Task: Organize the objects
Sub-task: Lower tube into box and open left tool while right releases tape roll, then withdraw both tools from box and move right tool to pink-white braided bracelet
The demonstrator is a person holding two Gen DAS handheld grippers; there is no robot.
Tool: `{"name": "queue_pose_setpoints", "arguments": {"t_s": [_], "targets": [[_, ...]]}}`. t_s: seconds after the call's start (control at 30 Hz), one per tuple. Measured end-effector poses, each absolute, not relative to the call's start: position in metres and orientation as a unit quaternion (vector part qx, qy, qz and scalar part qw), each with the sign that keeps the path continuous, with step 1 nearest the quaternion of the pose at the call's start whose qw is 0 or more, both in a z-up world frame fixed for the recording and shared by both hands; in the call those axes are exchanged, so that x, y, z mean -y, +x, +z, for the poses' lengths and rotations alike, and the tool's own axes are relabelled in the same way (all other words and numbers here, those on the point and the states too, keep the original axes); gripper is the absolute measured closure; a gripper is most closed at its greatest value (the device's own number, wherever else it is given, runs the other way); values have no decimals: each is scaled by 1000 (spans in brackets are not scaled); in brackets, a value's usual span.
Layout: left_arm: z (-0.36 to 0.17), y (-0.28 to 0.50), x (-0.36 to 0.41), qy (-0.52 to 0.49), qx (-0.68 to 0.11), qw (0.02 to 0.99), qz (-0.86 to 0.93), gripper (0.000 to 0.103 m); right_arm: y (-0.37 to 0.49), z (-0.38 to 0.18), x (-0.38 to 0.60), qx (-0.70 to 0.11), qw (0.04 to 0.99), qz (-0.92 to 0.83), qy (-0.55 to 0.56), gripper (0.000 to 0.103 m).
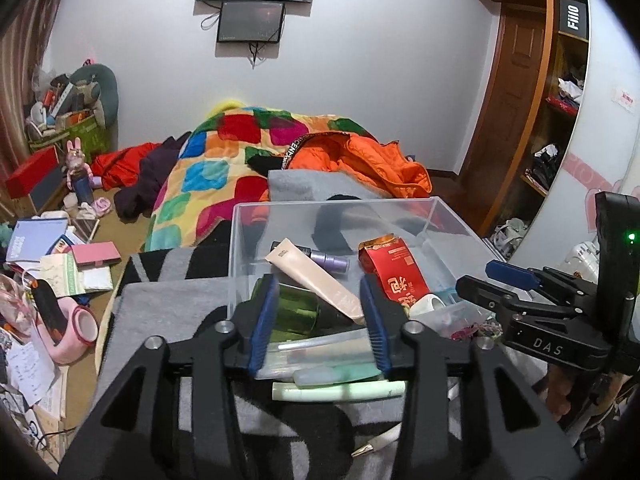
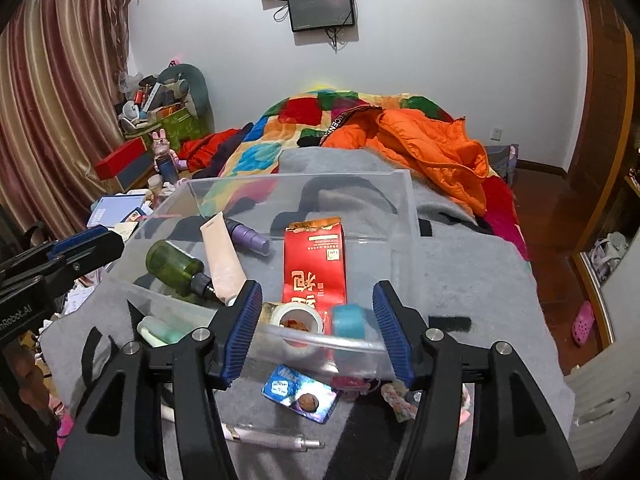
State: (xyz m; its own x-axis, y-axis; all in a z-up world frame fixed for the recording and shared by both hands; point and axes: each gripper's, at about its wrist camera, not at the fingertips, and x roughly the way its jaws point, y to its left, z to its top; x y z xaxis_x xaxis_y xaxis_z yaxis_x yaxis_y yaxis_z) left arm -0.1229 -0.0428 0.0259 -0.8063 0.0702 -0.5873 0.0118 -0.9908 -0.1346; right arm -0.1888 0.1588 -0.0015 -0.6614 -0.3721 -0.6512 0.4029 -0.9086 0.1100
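Observation:
A clear plastic bin (image 1: pixel 434 204) (image 2: pixel 406 184) stands on a grey blanket on the bed. It holds a green bottle (image 1: pixel 298 310) (image 2: pixel 172 266), a beige tube (image 1: pixel 316 278) (image 2: pixel 222 258), a purple bottle (image 1: pixel 330 260) (image 2: pixel 250 236), a red packet (image 1: pixel 394 270) (image 2: pixel 314 260), a tape roll (image 2: pixel 296 318) and a blue roll (image 2: pixel 348 320). My left gripper (image 1: pixel 320 320) is open and empty at the bin's near wall. My right gripper (image 2: pixel 318 330) is open and empty over the near rim. In front of the bin lie pale green tubes (image 1: pixel 340 390) (image 2: pixel 160 332), a pen (image 2: pixel 272 438) (image 1: pixel 376 442) and a blue foil pack (image 2: pixel 298 390).
A colourful quilt (image 1: pixel 224 160) and an orange jacket (image 2: pixel 436 148) cover the far bed. The floor at left is cluttered with books, boxes and a pink object (image 1: pixel 76 330). A wooden wardrobe (image 1: pixel 520 100) stands at right. Monitors (image 2: pixel 320 4) hang on the wall.

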Motion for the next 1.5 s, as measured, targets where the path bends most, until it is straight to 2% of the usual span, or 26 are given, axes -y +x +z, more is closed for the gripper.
{"name": "queue_pose_setpoints", "arguments": {"t_s": [0.17,0.27,0.4,0.77,0.9,1.1,1.2,1.27,1.33,1.5], "targets": [[31,-112,37,-302,51,10,952,48,-177,6,-168,-37,205,-918,337,45],[31,-107,37,-305,47,9,951,47,-170,9,-178,-38,201,-921,332,45],[24,-97,37,-312,44,5,949,39,-160,7,-194,-47,185,-925,328,44],[-23,-93,27,-375,50,19,925,36,-149,-44,-238,-61,144,-905,396,42],[-36,-96,23,-390,36,13,920,30,-153,-48,-241,-59,143,-904,398,42],[-40,-108,32,-404,34,7,914,27,-161,-49,-232,-65,158,-906,387,42],[-41,-115,37,-409,38,4,912,27,-168,-54,-222,-77,163,-900,397,49],[-43,-119,39,-412,38,2,910,27,-172,-59,-218,-85,161,-896,404,63],[-47,-123,41,-418,40,1,908,26,-174,-61,-217,-84,161,-896,406,70],[-55,-131,41,-429,58,13,901,26,-170,-62,-225,-60,165,-900,399,71]]}}
